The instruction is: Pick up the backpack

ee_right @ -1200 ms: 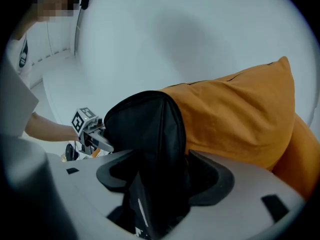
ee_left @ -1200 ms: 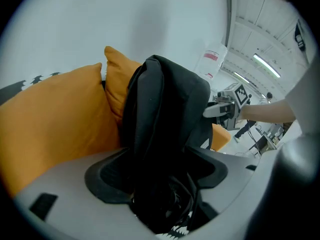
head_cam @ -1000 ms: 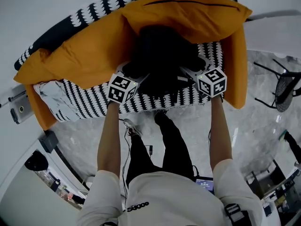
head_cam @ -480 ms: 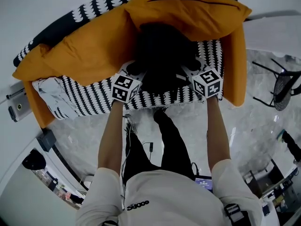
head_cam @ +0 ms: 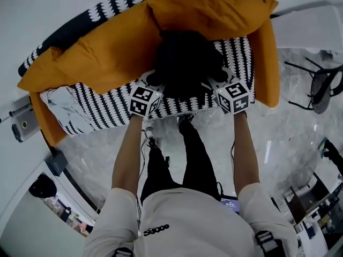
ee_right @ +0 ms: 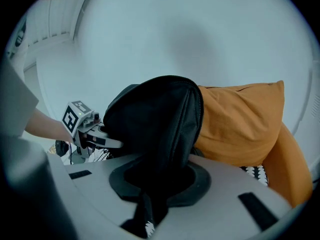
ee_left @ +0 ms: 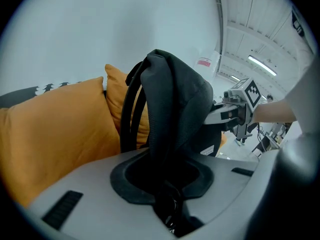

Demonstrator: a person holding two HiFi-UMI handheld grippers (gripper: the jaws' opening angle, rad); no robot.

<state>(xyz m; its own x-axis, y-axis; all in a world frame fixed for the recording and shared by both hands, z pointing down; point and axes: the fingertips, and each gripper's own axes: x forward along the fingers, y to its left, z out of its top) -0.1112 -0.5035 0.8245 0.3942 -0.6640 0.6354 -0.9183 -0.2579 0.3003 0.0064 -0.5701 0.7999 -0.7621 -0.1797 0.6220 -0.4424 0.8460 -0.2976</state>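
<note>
A black backpack (head_cam: 185,63) stands on the sofa seat against orange cushions (head_cam: 107,52). My left gripper (head_cam: 156,83) is at its lower left side and my right gripper (head_cam: 210,84) at its lower right. In the left gripper view the backpack's fabric (ee_left: 175,109) runs down between the closing jaws of the left gripper (ee_left: 169,194), pinched there. In the right gripper view the backpack (ee_right: 155,119) likewise sits between the closing jaws of the right gripper (ee_right: 152,196), which squeeze a fold. Each gripper sees the other across the bag.
The sofa (head_cam: 107,111) has a black-and-white patterned cover, with a crumpled silvery sheet (head_cam: 61,103) at its left end. A dark chair (head_cam: 321,90) stands on the marble floor to the right. The person's legs are just in front of the sofa.
Both grippers have drawn inward onto the backpack's sides and shifted slightly up the picture. The bag now looks bunched between them.
</note>
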